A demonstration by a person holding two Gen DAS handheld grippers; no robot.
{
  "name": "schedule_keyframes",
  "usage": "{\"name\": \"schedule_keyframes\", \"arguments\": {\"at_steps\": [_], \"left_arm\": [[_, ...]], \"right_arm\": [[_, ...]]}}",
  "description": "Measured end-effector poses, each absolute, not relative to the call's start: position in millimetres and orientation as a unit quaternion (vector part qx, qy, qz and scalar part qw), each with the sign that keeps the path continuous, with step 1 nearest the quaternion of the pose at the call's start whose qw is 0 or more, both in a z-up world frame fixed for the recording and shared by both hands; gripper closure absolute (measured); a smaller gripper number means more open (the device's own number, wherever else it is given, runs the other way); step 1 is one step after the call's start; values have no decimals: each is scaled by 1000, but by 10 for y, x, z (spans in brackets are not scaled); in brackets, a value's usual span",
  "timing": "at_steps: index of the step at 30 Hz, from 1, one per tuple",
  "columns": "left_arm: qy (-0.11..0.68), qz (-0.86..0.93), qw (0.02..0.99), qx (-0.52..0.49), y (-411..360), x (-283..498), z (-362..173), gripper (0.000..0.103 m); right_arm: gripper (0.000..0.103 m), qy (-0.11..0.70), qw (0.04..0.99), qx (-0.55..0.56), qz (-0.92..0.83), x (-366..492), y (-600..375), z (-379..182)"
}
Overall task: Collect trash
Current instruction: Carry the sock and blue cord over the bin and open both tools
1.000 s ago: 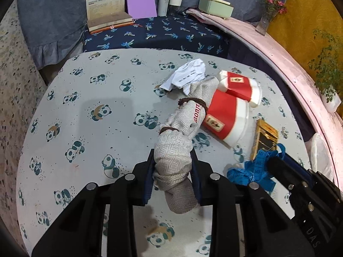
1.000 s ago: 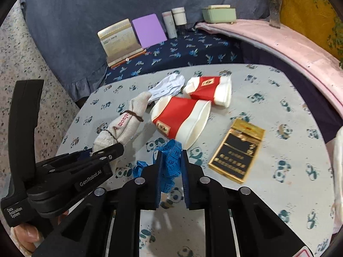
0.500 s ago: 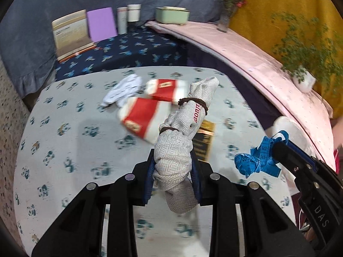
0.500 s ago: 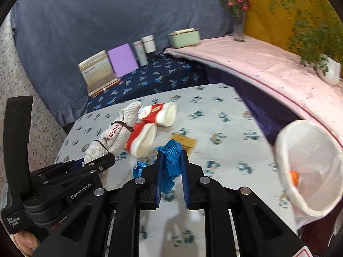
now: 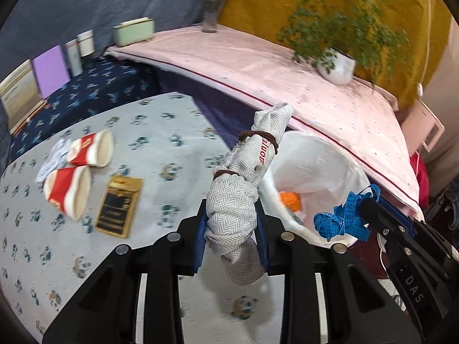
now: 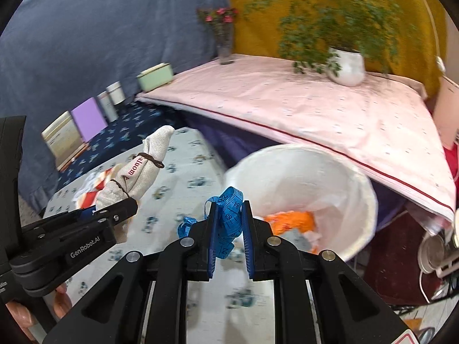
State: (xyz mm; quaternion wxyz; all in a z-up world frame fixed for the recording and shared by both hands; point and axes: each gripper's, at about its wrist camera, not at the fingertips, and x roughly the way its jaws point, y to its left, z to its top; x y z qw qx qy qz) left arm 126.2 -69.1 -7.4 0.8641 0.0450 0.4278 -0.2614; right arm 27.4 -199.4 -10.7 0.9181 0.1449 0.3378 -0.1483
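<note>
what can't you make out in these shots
- Left wrist view: the rolled cloth hides part of the bin and its contents.
- Right wrist view: the paper cups are blurred and blocked by the left gripper.
- Black-and-gold packet: its print is too small to read.

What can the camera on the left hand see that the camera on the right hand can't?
Only the left wrist view clearly shows the gold and black packet and the two red and white paper cups lying on the panda tablecloth. Only the right wrist view shows the person's fingertips under the left gripper. Both show the rolled grey cloth in the left gripper, the blue measuring tape in the right gripper, the white bin with orange trash inside, and the potted plant.
</note>
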Motion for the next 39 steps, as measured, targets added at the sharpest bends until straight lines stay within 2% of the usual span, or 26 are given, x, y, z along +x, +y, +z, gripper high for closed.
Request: {"name": "schedule_keyframes", "arguments": {"at_steps": [9, 22, 39], "left_arm": [[433, -304, 845, 75, -1271, 1093, -168, 74], [438, -327, 832, 89, -1563, 1003, -246, 74], [448, -323, 829, 87, -1845, 1271, -409, 74]], "right_arm": [[88, 332, 904, 176, -204, -26, -2564, -187], [88, 322, 898, 188, -233, -178, -2875, -197], [88, 336, 894, 196, -222, 205, -3106, -388]]}}
